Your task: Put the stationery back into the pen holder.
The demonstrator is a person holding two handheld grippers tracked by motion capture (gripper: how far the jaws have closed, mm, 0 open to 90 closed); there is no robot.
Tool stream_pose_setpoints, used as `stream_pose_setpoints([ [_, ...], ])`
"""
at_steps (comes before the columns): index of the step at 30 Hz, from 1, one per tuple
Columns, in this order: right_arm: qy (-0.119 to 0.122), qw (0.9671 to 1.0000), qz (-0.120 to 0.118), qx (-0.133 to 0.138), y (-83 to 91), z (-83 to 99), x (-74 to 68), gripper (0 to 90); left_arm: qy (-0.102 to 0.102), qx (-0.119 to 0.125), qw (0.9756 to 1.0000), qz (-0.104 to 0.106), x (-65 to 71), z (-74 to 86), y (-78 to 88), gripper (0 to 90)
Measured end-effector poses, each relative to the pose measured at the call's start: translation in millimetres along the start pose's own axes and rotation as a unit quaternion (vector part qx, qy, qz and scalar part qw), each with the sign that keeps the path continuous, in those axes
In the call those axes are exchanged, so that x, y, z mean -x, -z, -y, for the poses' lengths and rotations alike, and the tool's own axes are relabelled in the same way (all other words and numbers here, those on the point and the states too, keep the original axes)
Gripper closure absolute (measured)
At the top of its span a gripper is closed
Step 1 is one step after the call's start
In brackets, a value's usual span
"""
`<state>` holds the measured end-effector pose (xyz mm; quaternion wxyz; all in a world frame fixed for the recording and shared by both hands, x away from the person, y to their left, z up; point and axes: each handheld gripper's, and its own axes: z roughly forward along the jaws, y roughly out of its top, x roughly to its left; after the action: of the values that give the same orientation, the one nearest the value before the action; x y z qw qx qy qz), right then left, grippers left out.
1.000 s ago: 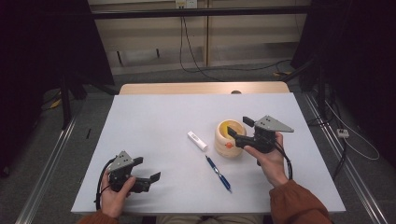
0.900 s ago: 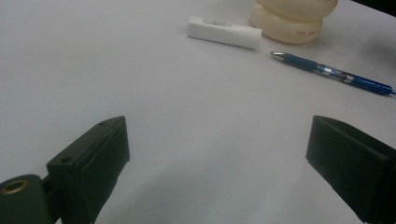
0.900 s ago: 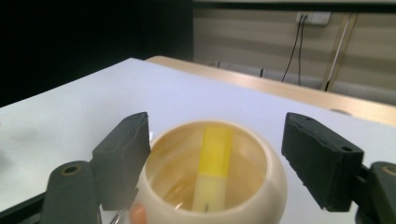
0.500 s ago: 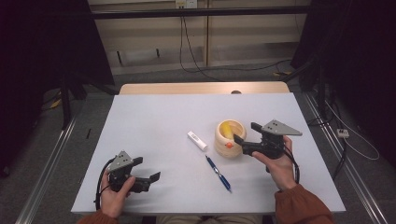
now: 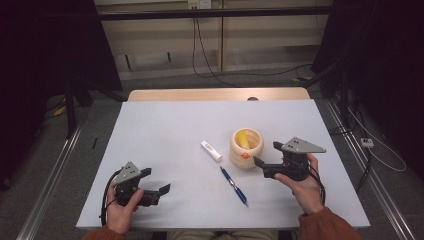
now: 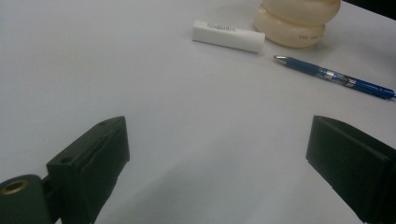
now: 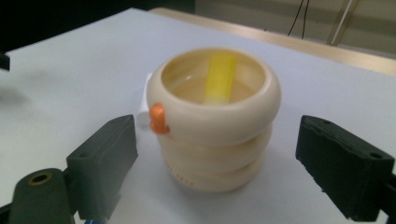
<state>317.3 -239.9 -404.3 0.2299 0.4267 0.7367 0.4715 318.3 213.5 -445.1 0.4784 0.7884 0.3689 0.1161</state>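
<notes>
From above, our right gripper [image 5: 261, 161] sits just beside the cream ringed pen holder [image 5: 246, 148] mid-table, jaws just been opening, nothing gripped. Left gripper [image 6: 219, 158] view: jaws wide apart over bare table [image 6: 140, 84]. Right gripper view: holder stands beyond the spread jaws, yellow stick [image 7: 220, 79] inside.

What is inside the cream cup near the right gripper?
A yellow stick leans inside the cream cup, which the right gripper faces with open jaws. The cup's wall hides the stick's lower end and most of the bottom.
</notes>
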Motion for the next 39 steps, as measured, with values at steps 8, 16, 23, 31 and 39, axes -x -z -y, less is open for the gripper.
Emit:
stream_pose_setpoints([
  [8,-0.005,0.9996,-0.014,-0.022,2.6,10.6,-7.3,11.5,0.000,0.006,1.0000,-0.002,0.7,0.1,4.3,5.9],
  [16,-0.003,0.9978,-0.028,-0.060,-3.8,19.3,-10.2,12.3,0.005,0.004,1.0000,-0.004,-2.9,-0.4,2.4,5.9],
  [23,0.031,0.9925,-0.057,-0.103,-10.0,20.1,-26.1,11.2,0.005,0.003,1.0000,-0.004,-3.0,-0.3,2.4,5.8],
  [31,0.022,0.9870,-0.073,-0.141,-17.0,22.9,-32.7,16.9,0.006,0.002,1.0000,-0.003,-3.1,-0.1,1.5,5.8],
  [39,0.031,0.9828,-0.083,-0.162,-24.6,22.8,-50.9,22.4,0.003,-0.002,1.0000,-0.002,-2.6,-0.4,1.3,5.9],
])
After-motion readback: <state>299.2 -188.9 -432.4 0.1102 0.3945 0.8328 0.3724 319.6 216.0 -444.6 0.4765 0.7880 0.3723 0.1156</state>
